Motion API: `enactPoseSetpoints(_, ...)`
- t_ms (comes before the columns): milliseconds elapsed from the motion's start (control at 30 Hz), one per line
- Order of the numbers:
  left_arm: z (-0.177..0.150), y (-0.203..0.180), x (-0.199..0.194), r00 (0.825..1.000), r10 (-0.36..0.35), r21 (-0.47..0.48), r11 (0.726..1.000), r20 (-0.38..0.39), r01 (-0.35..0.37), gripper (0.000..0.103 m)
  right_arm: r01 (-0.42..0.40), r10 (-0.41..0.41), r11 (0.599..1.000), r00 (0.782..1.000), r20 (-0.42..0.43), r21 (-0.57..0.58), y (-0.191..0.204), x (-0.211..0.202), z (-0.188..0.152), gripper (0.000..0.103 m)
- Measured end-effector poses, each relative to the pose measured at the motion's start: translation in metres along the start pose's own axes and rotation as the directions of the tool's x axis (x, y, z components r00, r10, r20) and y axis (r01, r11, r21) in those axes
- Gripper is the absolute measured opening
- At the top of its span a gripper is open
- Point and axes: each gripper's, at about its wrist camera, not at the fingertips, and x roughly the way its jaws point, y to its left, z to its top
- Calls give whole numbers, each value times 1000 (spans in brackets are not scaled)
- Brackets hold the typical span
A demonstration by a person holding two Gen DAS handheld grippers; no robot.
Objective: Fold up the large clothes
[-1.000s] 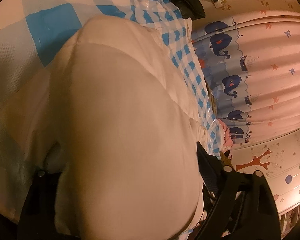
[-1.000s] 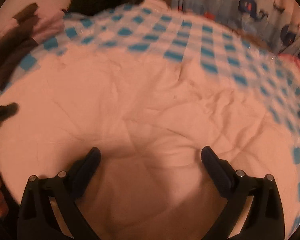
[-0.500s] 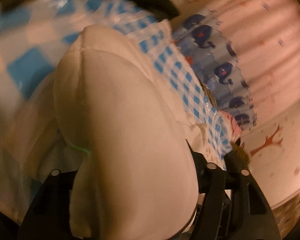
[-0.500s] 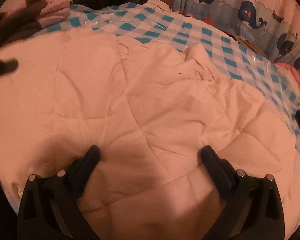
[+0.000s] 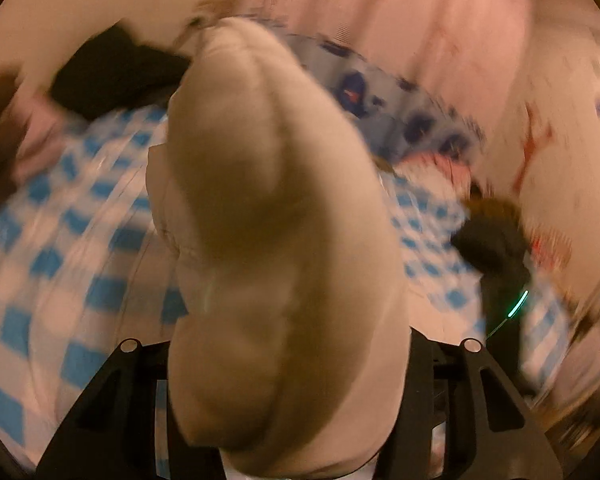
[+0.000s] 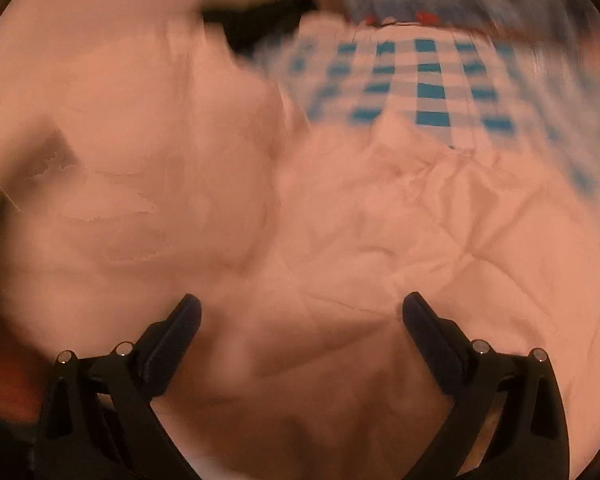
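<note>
A large cream quilted garment [image 6: 340, 232] lies spread over a blue-and-white checked cloth [image 6: 428, 92]. My left gripper [image 5: 288, 360] is shut on a thick fold of the same garment [image 5: 268, 208]; the fold bulges up between the jaws, hides the fingertips and is held above the checked cloth [image 5: 60, 264]. My right gripper [image 6: 300, 312] is open and empty, with its fingers [image 6: 180, 328] wide apart just over the spread garment. Both views are blurred by motion.
Dark clothes [image 5: 116, 72] lie at the far edge of the checked cloth. A whale-print curtain [image 5: 380, 96] and pink drapes [image 5: 440, 20] stand behind. The other gripper [image 5: 500, 264] shows dark at the right of the left wrist view.
My left gripper has lifted the held fold higher and swung toward the far side. My right gripper stays open and has shifted over the garment.
</note>
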Motion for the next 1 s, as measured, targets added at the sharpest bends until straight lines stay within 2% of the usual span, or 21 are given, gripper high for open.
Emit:
enactPoseSetpoints(33,0,-17,5,1000,10,58,998,-12,-9,44,-82,79,992,996,37,93,-19,-13,7,97)
enactPoseSetpoints(100,-1,-65,27,998,43,205,978,-55,-31,44,-279,256,921,960,118,274,-73,-33,15,96)
enactPoseSetpoints(167,-11,-111,52,991,87,358,933,-99,-46,43,-434,382,812,900,207,390,-112,-41,12,96)
enactPoseSetpoints(200,-21,-135,65,988,102,438,898,-118,-41,44,-512,440,751,859,262,417,-128,-47,9,96)
enactPoseSetpoints(233,-28,-150,75,985,112,487,873,-133,-34,44,-569,472,706,822,319,421,-138,-55,7,96)
enactPoseSetpoints(267,-44,-171,92,976,136,564,826,-172,-16,44,-620,492,664,784,380,419,-147,-65,6,96)
enactPoseSetpoints(300,-58,-184,102,970,149,608,794,-191,-3,46,-659,506,628,750,426,414,-155,-74,8,96)
enactPoseSetpoints(333,-75,-198,115,967,166,659,752,-193,2,49,-675,504,611,735,453,414,-161,-79,8,96)
enactPoseSetpoints(367,-84,-208,122,967,181,697,717,-177,-6,53,-674,489,604,735,470,425,-168,-84,6,96)
enactPoseSetpoints(433,-103,-224,133,963,233,770,636,-134,-47,57,-645,457,611,761,460,460,-178,-88,5,96)
enactPoseSetpoints(500,-107,-224,136,961,248,786,615,-122,-59,61,-558,404,691,825,395,459,-175,-94,12,96)
enactPoseSetpoints(567,-112,-231,130,961,247,797,602,-127,-49,66,-399,299,802,913,279,444,-166,-93,19,96)
enactPoseSetpoints(600,-115,-232,126,961,240,801,598,-135,-36,72,-306,231,839,949,214,450,-166,-87,19,96)
enactPoseSetpoints(700,-113,-231,112,964,205,806,592,-170,16,77,-293,230,830,955,188,474,-171,-78,17,96)
enactPoseSetpoints(767,-114,-230,111,964,209,814,580,-167,15,78,-226,135,860,965,224,457,-166,-97,20,96)
enactPoseSetpoints(800,-114,-232,113,963,211,816,578,-165,13,79,-159,44,890,963,266,427,-158,-116,23,96)
enactPoseSetpoints(833,-115,-233,114,964,211,815,580,-162,10,79,-154,27,912,948,317,381,-149,-128,28,96)
enactPoseSetpoints(867,-115,-235,115,965,208,813,583,-160,9,80,-172,52,935,931,362,310,-134,-142,37,96)
enactPoseSetpoints(900,-116,-236,116,966,205,813,582,-157,8,82,-174,75,952,930,359,253,-121,-148,45,96)
enactPoseSetpoints(967,-122,-238,121,968,207,823,568,-140,-3,83,-153,113,981,951,287,123,-90,-146,72,96)
enactPoseSetpoints(1000,-124,-240,122,969,209,827,562,-132,-8,83,-131,121,990,976,180,44,-66,-129,91,96)
